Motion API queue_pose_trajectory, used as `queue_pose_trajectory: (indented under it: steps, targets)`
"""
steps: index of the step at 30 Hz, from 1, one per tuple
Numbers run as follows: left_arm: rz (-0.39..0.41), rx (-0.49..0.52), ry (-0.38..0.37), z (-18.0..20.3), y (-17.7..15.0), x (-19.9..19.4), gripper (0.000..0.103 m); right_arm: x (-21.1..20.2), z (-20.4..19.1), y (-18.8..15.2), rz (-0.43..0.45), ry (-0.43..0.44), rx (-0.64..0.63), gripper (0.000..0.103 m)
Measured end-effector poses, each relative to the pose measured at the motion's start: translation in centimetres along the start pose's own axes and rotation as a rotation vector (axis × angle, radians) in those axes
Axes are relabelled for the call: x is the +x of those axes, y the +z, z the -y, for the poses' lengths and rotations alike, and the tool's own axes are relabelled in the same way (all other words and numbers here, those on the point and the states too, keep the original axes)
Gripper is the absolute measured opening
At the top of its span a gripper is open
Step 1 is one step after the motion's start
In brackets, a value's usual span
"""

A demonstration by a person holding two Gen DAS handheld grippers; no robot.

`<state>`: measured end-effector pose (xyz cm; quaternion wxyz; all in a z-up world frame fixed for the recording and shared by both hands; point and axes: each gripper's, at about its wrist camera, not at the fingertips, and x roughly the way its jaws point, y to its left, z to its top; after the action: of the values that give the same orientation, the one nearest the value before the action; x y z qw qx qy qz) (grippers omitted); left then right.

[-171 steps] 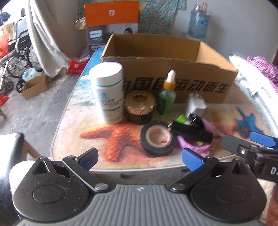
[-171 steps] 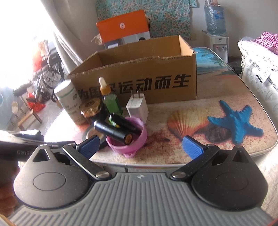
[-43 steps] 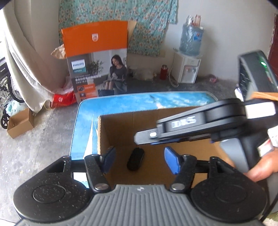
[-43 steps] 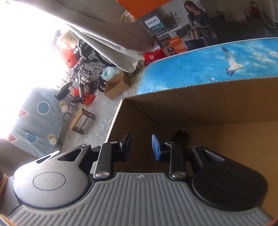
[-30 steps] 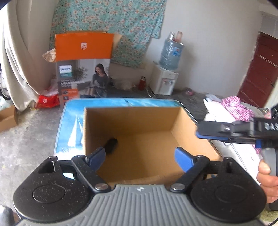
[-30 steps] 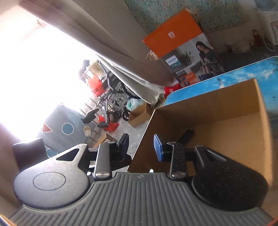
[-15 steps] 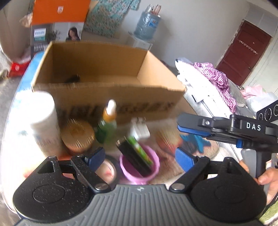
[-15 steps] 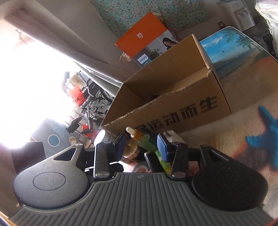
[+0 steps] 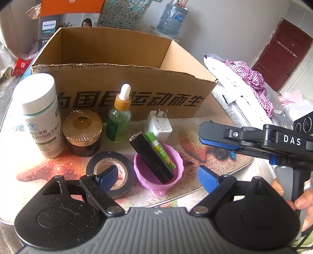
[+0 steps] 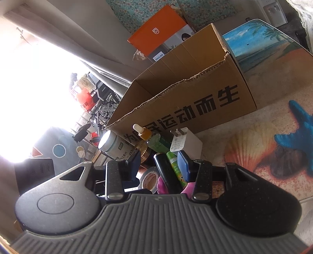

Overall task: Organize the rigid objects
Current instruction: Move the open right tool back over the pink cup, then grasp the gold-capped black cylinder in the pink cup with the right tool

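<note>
An open cardboard box [image 9: 117, 82] stands at the back of the table. In front of it are a white pill bottle [image 9: 39, 117], a gold-lidded jar [image 9: 83, 129], a green dropper bottle [image 9: 118, 121], a white charger [image 9: 159, 125], a black tape roll [image 9: 90, 167] and a pink cup [image 9: 177, 162]. The cup holds a black tube [image 9: 150, 156] and a green tube [image 9: 160, 150]. My left gripper [image 9: 156, 178] hangs wide open just before the cup and tape, empty. My right gripper [image 10: 158, 161] is partly open beside the cup, touching nothing; the left wrist view shows this right gripper [image 9: 201, 133] side-on.
The picture-printed table [image 9: 215, 166] ends close under both grippers. Bedding and spotted cloth [image 9: 244, 78] lie off its right side. An orange carton [image 9: 64, 15] and a water bottle [image 9: 172, 17] stand behind the box. A person's hand [image 9: 301, 201] grips the right tool.
Both grippers have drawn back from above the box and dropped to the row of objects in front of it. The right jaws have widened a little.
</note>
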<state>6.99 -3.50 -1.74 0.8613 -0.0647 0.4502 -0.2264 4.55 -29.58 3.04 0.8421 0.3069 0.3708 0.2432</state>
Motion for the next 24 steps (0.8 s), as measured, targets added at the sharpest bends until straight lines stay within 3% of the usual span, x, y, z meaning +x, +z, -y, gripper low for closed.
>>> queue_pose_trajectory:
  steps: [9, 15, 24]
  targets:
    - [0.03, 0.107, 0.114, 1.3, 0.2, 0.7, 0.089, 0.4, 0.3, -0.1, -0.001, -0.008, -0.008, 0.042]
    - [0.034, 0.149, 0.125, 1.7, 0.5, 1.8, 0.089, 1.2, 0.4, 0.0, -0.017, 0.003, 0.004, 0.042]
    - [0.038, 0.166, 0.082, 1.4, 1.5, 3.3, 0.067, 3.0, 1.0, 0.1, -0.065, 0.053, 0.089, 0.035]
